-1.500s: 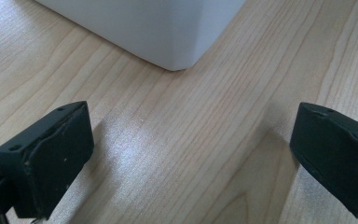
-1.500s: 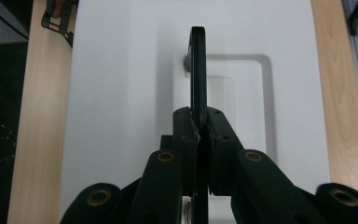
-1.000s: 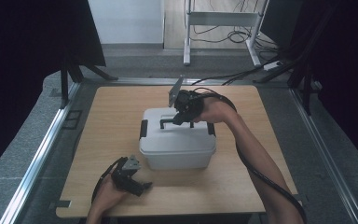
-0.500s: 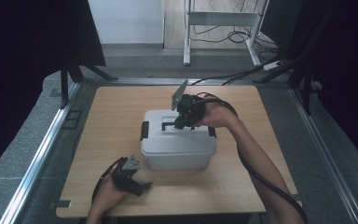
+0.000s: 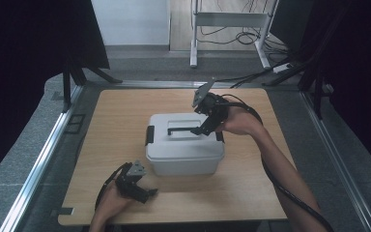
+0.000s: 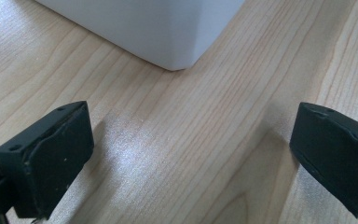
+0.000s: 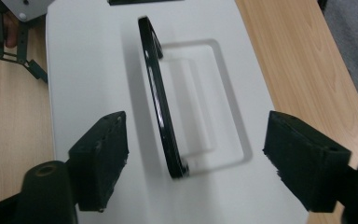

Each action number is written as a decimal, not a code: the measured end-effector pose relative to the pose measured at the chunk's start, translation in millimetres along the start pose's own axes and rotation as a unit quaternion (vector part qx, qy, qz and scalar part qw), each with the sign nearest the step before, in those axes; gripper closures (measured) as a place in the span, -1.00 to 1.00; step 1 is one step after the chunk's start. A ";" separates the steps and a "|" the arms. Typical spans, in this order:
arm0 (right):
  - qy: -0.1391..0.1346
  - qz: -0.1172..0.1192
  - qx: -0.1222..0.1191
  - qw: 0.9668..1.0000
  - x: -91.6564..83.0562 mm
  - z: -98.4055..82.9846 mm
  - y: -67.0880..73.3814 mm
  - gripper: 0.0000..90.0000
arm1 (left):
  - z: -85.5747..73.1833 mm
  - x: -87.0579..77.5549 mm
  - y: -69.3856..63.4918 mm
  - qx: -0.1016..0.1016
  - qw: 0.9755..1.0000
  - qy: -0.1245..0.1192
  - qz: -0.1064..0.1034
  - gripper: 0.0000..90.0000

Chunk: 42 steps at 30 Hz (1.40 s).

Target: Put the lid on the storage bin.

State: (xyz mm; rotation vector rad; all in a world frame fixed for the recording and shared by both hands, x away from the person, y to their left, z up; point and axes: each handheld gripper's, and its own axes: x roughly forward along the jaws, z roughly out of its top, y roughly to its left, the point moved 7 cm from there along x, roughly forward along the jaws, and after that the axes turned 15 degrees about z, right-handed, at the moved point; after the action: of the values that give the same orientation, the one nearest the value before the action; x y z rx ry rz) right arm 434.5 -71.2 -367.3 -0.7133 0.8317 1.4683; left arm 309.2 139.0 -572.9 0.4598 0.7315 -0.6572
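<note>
Storage box (image 5: 183,145): stood mid-worktop (image 5: 125,111), lid on, black handle (image 7: 161,100) raised. Right gripper (image 5: 204,126): jaws just opened, straddling handle, not pinching. Left gripper (image 5: 140,191): spread, idle beside box. Lifting judged pending.

We see even overhead light on the table (image 5: 111,125), with black dark at the upper left and right of the high view. Glare whitens the wood in the left gripper view's centre. The black handle (image 7: 161,100) casts a soft shadow, and the near jaws blur.
</note>
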 end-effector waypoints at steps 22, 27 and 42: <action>-0.038 -0.102 0.113 0.988 -60.8 -91.4 10.6 -0.91 | -0.1 0.0 0.0 -0.001 1.000 0.001 0.003 -1.00; -0.046 -0.130 0.143 0.980 -59.9 -117.4 12.8 -0.95 | -0.1 -0.1 -0.1 -0.001 1.000 0.001 0.004 -1.00; -0.100 -0.162 0.218 0.957 -5.1 -189.1 30.4 -0.99 | -0.2 -0.2 0.0 -0.001 1.000 0.001 0.004 -1.00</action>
State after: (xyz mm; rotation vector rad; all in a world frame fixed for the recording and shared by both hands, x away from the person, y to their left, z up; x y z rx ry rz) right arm 395.9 -231.7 -464.5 -0.3402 0.8027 0.9963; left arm 309.0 139.2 -572.9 0.4617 0.7320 -0.6490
